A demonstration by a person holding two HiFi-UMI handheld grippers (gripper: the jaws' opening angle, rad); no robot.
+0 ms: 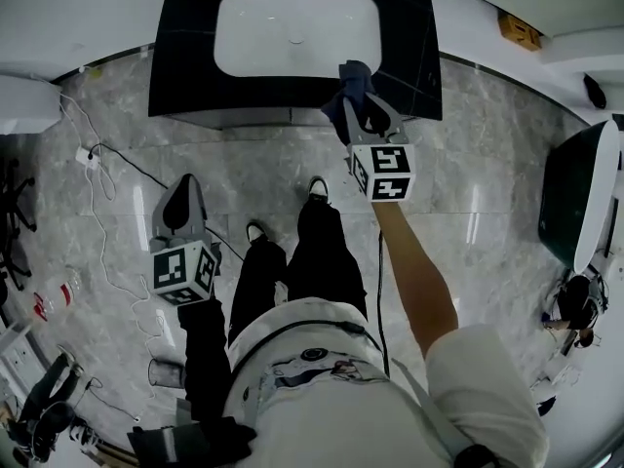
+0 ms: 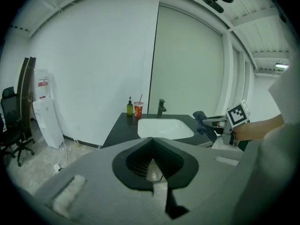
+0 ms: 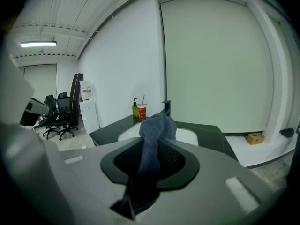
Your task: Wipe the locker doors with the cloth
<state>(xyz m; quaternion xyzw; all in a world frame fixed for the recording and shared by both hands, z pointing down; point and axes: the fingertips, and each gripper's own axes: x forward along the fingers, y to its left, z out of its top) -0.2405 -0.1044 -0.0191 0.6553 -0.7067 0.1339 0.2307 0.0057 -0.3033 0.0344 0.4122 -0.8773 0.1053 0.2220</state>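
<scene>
Cloth point(image 3: 157, 135) bunched, clenched in my right tool point(image 1: 363, 113) beside the worktop point(image 1: 185, 57); left tool point(image 1: 182, 195) closed, empty; no locker doors in sight; wiping seemingly all ahead.

**No legible text in view**

You have nothing readable here. In the left gripper view, the red label point(image 2: 42, 84) at nine o'clock and the print on the red cup point(image 2: 138, 109) near centre are too small. In the head view, the marker cube point(image 1: 381, 172) at two o'clock and the second marker cube point(image 1: 182, 271) at eight o'clock show only square patterns.
</scene>
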